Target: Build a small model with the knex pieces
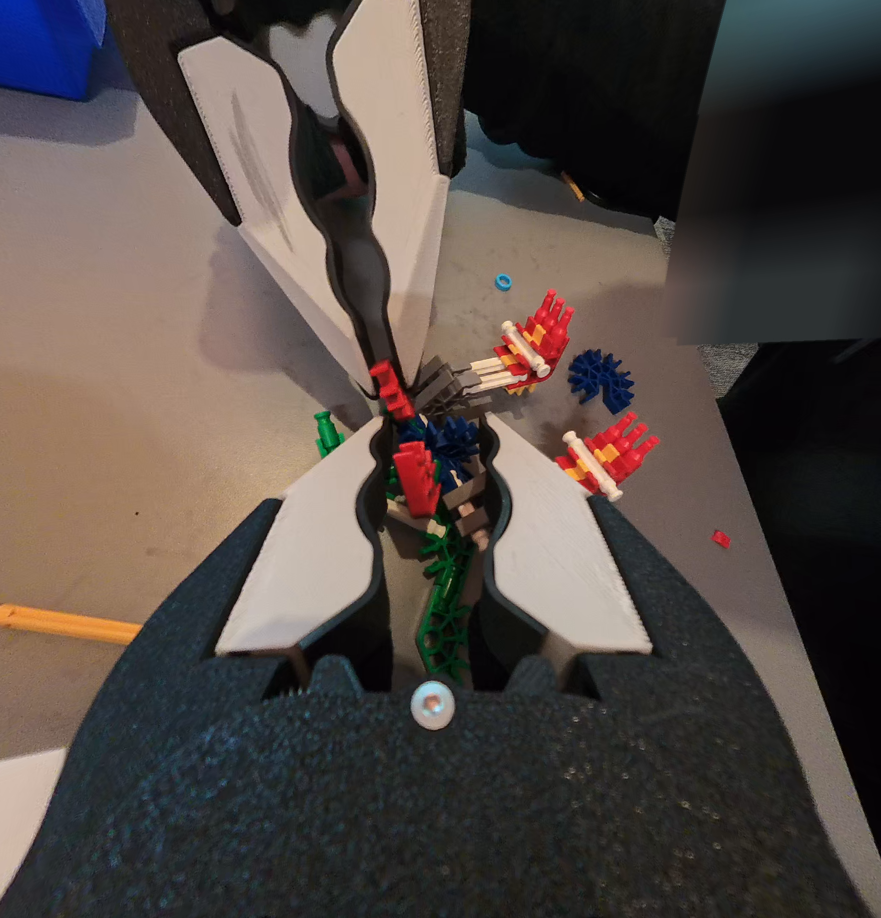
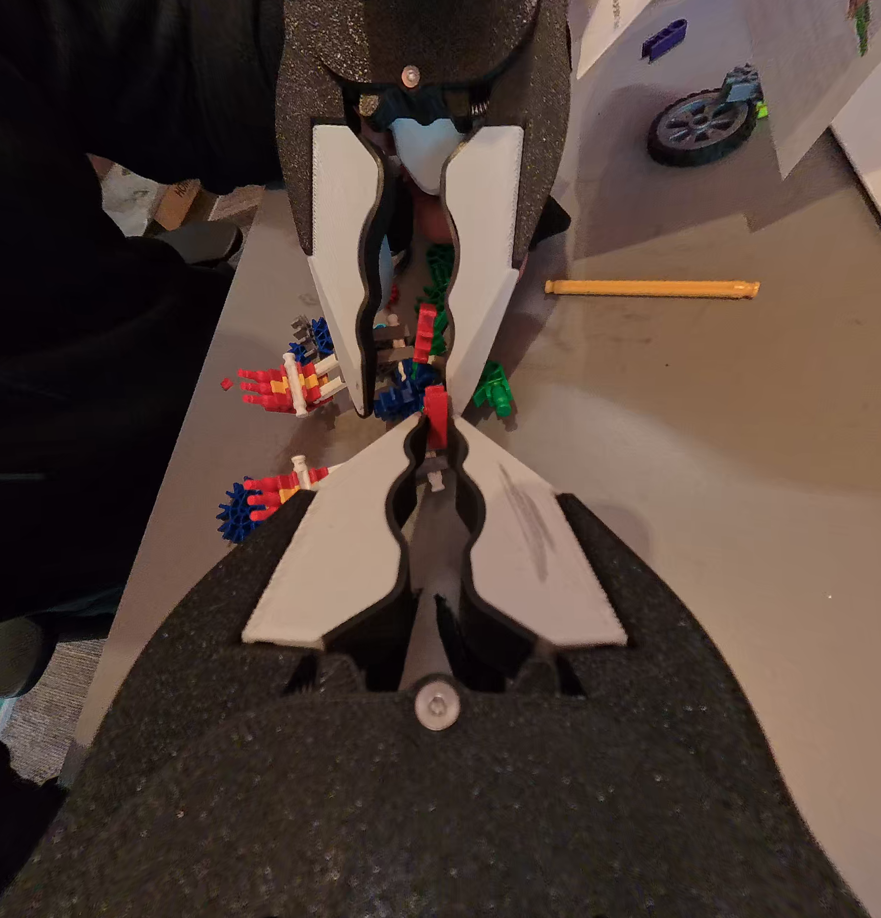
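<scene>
My left gripper is shut on a toy assembly of green, blue, grey and red plastic connectors, which fills the gap between its white fingers. My right gripper is shut on a red connector at the far end of that assembly. The two grippers face each other tip to tip just above the grey table. In the left wrist view the right gripper comes down from the top, pinching the red connector. In the right wrist view the left gripper comes from the top around the assembly.
Two red, yellow and white fan-shaped pieces, a blue connector, a light blue ring and a green piece lie around the tips. A yellow rod and a wheel lie farther off. The table edge is close. The grippers are tip to tip, or close to it. From either gripper's tips it is about 11 cm to the yellow rod. The left camera catches it too, in the left wrist view.
</scene>
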The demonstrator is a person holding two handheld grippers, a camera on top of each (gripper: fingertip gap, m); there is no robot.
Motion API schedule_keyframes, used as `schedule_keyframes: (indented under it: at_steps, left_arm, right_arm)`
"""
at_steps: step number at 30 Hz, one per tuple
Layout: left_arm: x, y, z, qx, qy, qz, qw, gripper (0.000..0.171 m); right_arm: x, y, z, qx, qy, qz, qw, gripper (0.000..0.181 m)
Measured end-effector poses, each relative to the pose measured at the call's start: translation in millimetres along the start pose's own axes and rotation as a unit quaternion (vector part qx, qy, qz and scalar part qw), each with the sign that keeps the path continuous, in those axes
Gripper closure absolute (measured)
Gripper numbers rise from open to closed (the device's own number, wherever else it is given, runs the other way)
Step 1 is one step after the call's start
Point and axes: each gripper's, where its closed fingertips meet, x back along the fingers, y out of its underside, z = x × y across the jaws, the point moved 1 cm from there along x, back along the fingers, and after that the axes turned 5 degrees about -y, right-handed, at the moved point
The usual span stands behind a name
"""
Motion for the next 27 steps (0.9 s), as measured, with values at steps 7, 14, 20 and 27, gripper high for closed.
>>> schedule_keyframes:
  at_steps: [7,14,20,27]
  left_arm:
    - [-0.1,-0.2,-1.0,0.000,0.008,0.005,1.000,0.138]
    - [-0.4,-0.4,-1.4,-0.001,0.009,0.008,1.000,0.139]
    - [-0.6,-0.3,-1.0,-0.002,0.012,0.009,1.000,0.139]
    - [-2.2,0.3,4.9,-0.019,0.025,0.006,0.999,0.140]
  right_arm:
    - [-0.5,1.4,4.8,-0.012,0.007,0.000,1.000,0.172]
    - [-0.7,2.5,5.2,-0.011,0.012,-0.001,1.000,0.172]
    - [-1.3,3.7,5.5,-0.012,0.014,-0.002,1.000,0.171]
    - [-2.7,6.7,0.4,0.003,0.004,-0.011,1.000,0.169]
